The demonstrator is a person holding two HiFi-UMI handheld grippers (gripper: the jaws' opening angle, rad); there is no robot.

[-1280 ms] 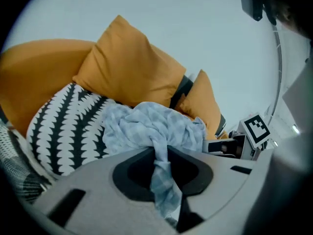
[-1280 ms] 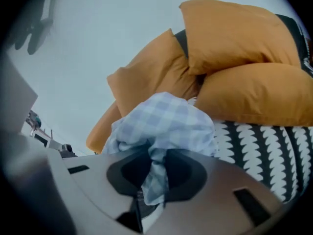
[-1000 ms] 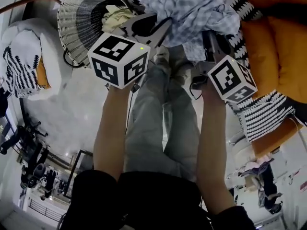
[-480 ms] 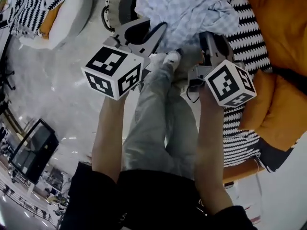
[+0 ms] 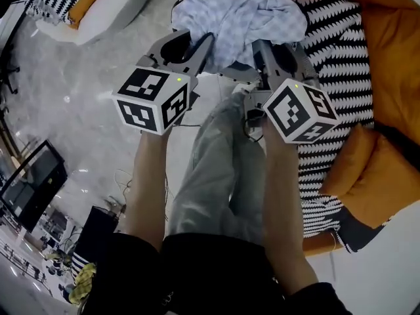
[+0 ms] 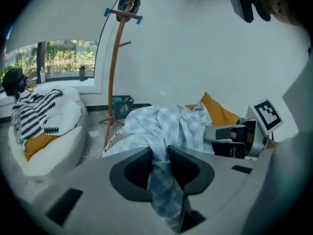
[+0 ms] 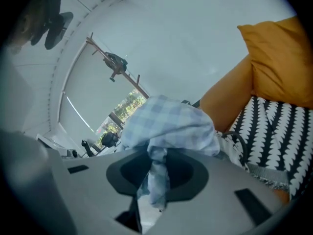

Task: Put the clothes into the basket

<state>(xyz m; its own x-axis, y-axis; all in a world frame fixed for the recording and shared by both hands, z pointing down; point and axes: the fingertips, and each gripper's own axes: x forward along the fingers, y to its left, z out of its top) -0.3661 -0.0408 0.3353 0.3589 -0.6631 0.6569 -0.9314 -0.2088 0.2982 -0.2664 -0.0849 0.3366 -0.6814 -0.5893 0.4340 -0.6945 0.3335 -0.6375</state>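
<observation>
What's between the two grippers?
A bunched blue checked shirt spans from the left gripper, jaws opening around its cloth, to the right gripper; the head view shows it.

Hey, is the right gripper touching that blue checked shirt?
Touching. In the right gripper view, the right gripper has a fold of the blue checked shirt pinched between its jaws.

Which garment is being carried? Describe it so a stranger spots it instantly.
Find the orange sofa with its black-and-white throw. Just left of the throw, beyond the person's grey trousers, hangs a bunched garment. It alone is pale blue with a fine check.
</observation>
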